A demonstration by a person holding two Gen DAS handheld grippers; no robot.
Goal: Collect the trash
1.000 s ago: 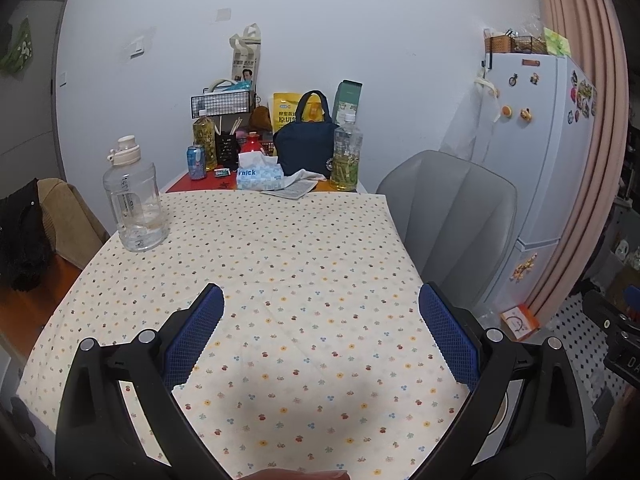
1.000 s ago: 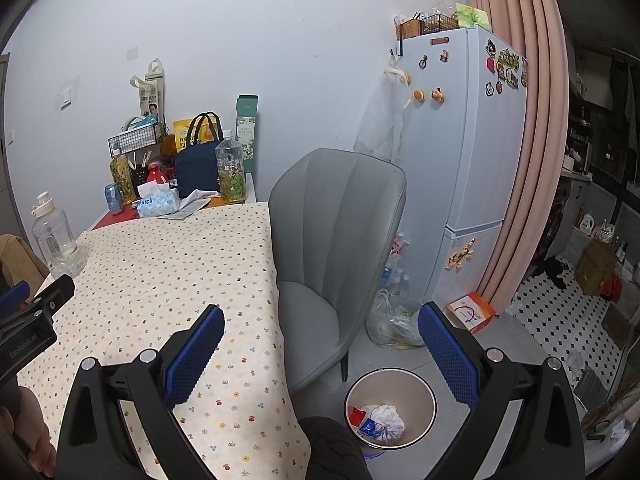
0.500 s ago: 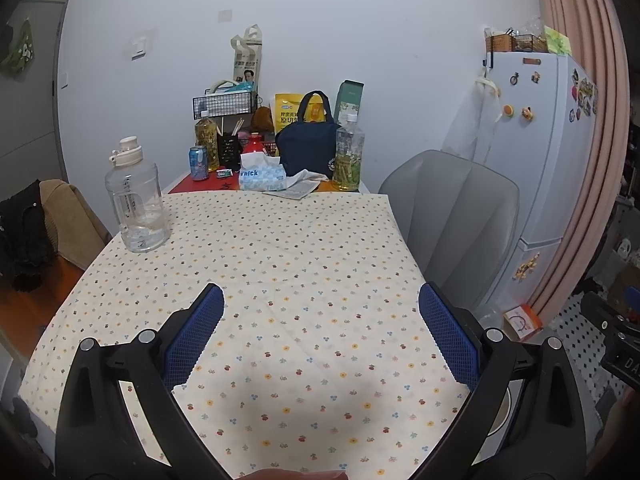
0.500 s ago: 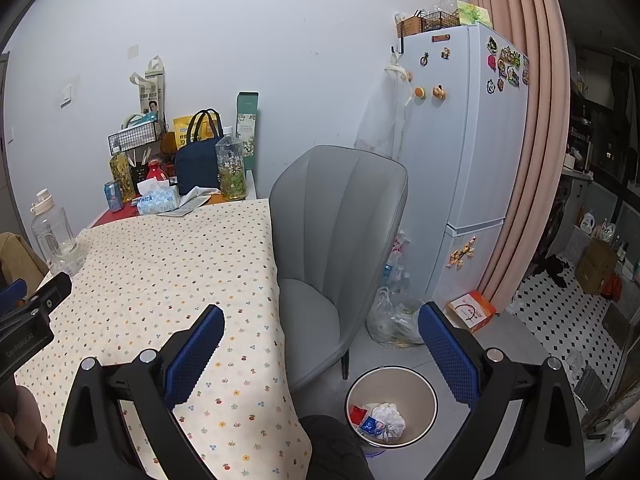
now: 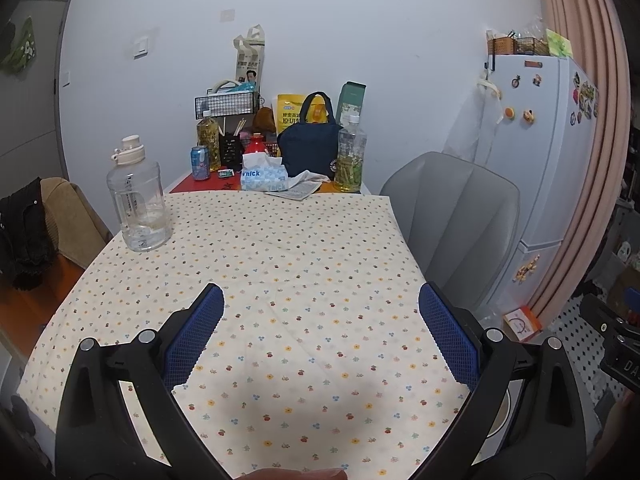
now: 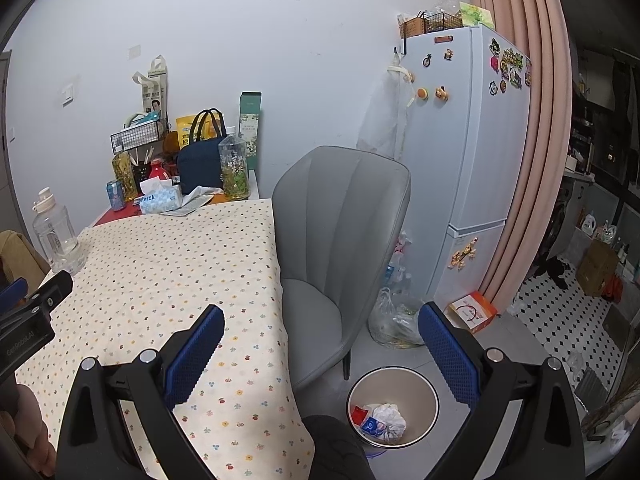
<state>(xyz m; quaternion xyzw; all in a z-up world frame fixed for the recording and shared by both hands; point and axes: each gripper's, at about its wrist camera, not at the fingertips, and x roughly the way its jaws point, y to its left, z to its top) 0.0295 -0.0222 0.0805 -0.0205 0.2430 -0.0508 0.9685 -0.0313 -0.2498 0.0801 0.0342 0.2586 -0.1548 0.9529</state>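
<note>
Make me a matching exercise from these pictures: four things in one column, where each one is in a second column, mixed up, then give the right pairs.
Things:
1. trash bin
2. big clear water jug
3. tissue box
4. wire basket

Places:
A. on top of the fridge
B. on the floor beside the grey chair
C. at the far end of the table, in front of the dark blue bag
D. at the left edge of the flowered tablecloth

Pairs: 1-B, 2-D, 3-C, 4-A
</note>
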